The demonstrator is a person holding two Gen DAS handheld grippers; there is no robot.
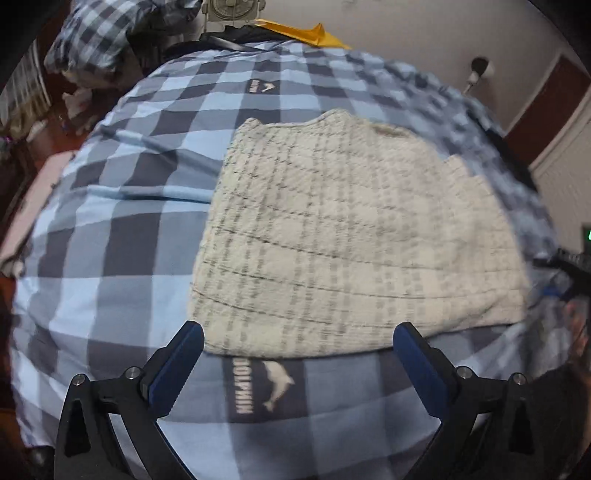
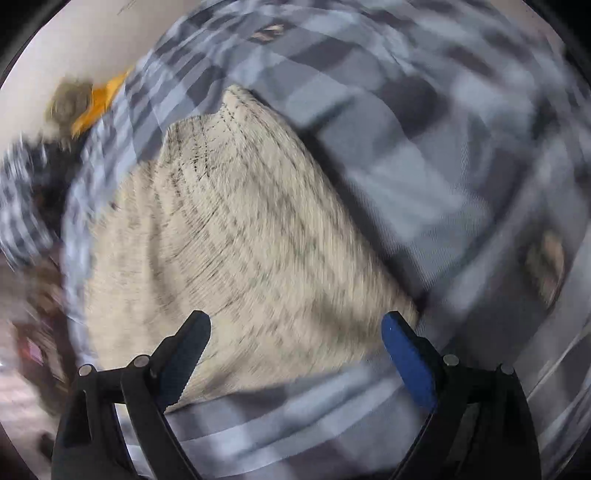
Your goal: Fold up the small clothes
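I am hovering my left gripper (image 1: pixel 297 334) and right gripper (image 2: pixel 295 323), fingers spread wide and holding nothing, at the near hem of the cream waffle-knit garment with grey grid lines (image 1: pixel 343 236), which is lying flat on the blue-and-grey checked bedspread (image 1: pixel 122 229). It looks soft, light and floppy; I am judging its near hem corners the best places to pinch.

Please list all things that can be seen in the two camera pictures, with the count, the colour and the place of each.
garment: 1, cream knit with grey lines, flat on the bed cover
bed cover: 1, blue and grey check, under the garment
checked cloth pile: 1, blue check, far left
yellow item: 1, at the far edge of the bed
left gripper: 1, black with blue pads, open, at the near hem
right gripper: 1, same colours, open, over the garment
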